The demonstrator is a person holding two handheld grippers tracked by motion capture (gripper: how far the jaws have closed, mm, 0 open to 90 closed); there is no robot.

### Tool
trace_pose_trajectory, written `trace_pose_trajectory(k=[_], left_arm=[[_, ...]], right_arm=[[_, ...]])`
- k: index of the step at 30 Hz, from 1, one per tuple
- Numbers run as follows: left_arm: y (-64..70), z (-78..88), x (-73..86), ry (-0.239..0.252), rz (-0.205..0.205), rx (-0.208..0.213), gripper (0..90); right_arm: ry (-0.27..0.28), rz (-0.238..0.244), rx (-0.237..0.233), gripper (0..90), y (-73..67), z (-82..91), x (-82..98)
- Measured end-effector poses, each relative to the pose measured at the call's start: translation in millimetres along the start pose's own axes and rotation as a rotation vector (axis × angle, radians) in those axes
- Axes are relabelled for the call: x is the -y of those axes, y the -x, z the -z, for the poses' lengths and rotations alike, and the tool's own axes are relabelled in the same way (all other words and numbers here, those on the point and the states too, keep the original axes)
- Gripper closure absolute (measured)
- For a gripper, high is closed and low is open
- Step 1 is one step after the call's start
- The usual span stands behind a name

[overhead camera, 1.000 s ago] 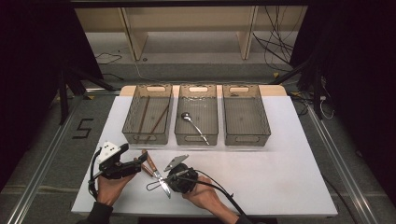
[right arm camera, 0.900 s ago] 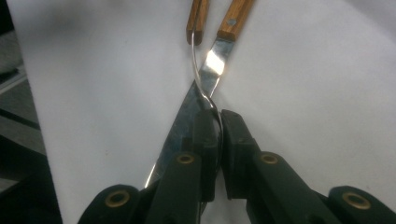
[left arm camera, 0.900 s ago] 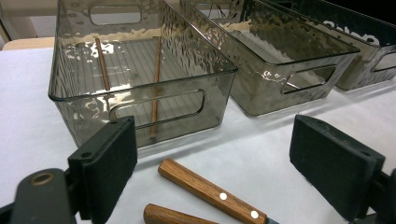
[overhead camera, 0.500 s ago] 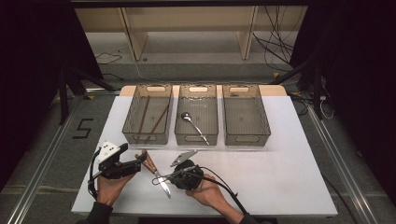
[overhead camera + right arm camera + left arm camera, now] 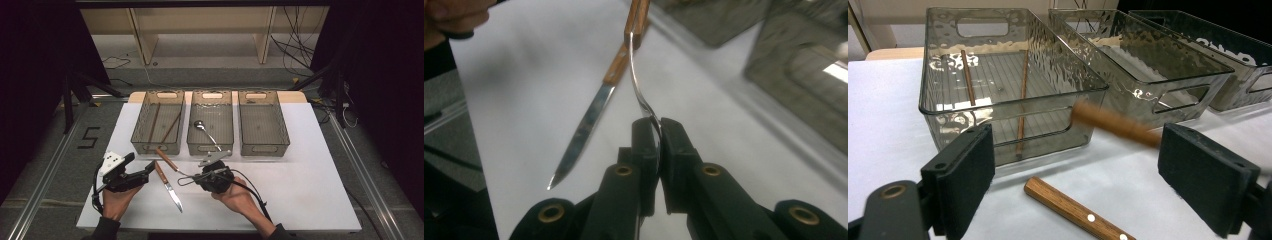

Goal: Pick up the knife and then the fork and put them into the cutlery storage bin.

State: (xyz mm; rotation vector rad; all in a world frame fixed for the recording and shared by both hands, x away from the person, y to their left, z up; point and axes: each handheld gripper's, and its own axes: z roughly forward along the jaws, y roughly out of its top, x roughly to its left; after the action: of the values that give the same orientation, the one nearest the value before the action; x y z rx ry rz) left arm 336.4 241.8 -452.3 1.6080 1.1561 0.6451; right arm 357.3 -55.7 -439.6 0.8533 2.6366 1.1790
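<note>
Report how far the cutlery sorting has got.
Done: two wooden sticks lie in the left bin and a spoon in the middle bin. In hand: the right claw is shut on the metal end of a wood-handled utensil, lifted off the table. Left: the knife on the table; the left claw is open.

Bright overhead light on the white table (image 5: 300,200), dark surroundings; the wooden-handled utensil (image 5: 1115,125) is motion-blurred, the ribbed transparent bins (image 5: 998,75) glare.

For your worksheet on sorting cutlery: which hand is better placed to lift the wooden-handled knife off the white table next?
Left. The open left claw sits beside the wooden-handled steel knife, whereas the right claw is shut on a wooden-handled metal utensil.
</note>
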Motion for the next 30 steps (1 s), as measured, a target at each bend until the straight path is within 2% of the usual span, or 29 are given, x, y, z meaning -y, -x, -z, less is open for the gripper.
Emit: trace_pose_trajectory(k=[9,13,24,30], left_arm=[[0.6,-2.1,2.5,-0.009,-0.005,0.011,14.8],[0.8,-2.3,3.2,-0.011,-0.011,0.015,14.8],[0.3,-1.9,3.9,-0.009,-0.010,0.011,14.8],[0.2,-1.9,3.9,-0.009,-0.010,0.010,14.8]], right_arm=[[0.090,-0.054,0.086,86.5,33.3,45.1,-2.5],[0.116,-0.091,0.138,86.5,55.7,64.6,-1.7],[0.134,-0.197,0.286,86.4,118.2,103.2,-1.2],[0.129,-0.270,0.367,86.4,151.5,114.3,-2.1]])
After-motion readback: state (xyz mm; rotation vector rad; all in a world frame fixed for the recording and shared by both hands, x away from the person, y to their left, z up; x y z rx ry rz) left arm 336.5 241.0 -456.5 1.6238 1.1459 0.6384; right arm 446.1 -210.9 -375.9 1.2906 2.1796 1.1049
